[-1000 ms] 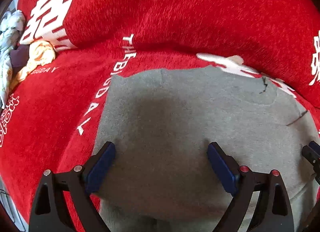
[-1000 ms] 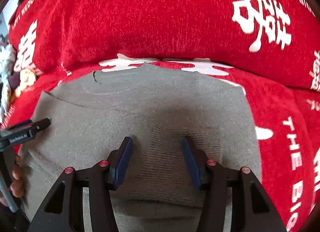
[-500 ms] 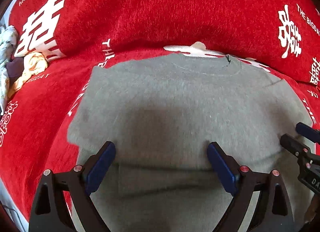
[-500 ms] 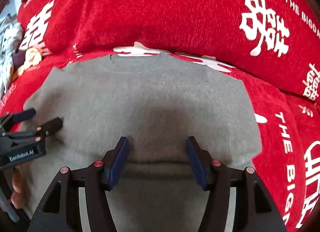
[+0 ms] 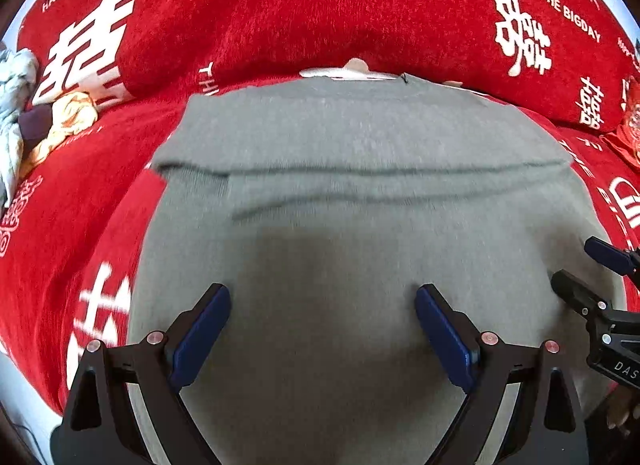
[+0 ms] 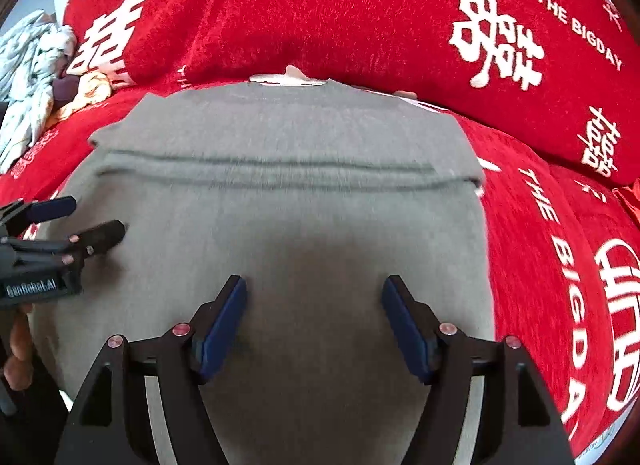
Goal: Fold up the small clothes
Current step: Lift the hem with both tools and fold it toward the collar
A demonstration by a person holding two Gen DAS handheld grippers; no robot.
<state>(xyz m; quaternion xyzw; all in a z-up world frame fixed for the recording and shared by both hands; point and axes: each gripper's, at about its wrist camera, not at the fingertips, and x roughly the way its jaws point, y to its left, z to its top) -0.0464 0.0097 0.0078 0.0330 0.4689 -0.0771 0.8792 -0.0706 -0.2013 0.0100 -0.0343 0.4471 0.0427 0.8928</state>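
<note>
A grey sweater [image 5: 360,133] lies flat on the red blanket [image 5: 280,5], collar at the far side, and a straight layered edge [image 5: 360,175] runs across its middle. My left gripper [image 5: 321,291] hovers open over the near part of the sweater, with nothing between its blue pads. To its right, my right gripper [image 6: 315,281] hangs over the same grey sweater [image 6: 280,129], jaws opening, only flat cloth below them. Each gripper shows in the other's view: the right gripper [image 5: 576,261] at the right edge, the left gripper [image 6: 90,217] at the left edge.
The red blanket [image 6: 360,5] with white lettering rises into a ridge behind the sweater. A pile of pale clothes [image 6: 32,77] and a yellow garment [image 5: 68,113] lie at the far left. A hand [image 6: 16,345] holds the left gripper's handle.
Both grippers have drawn back toward the near side, so more of the sweater shows, including the layered edge across it. The right gripper's jaws stand wider than before.
</note>
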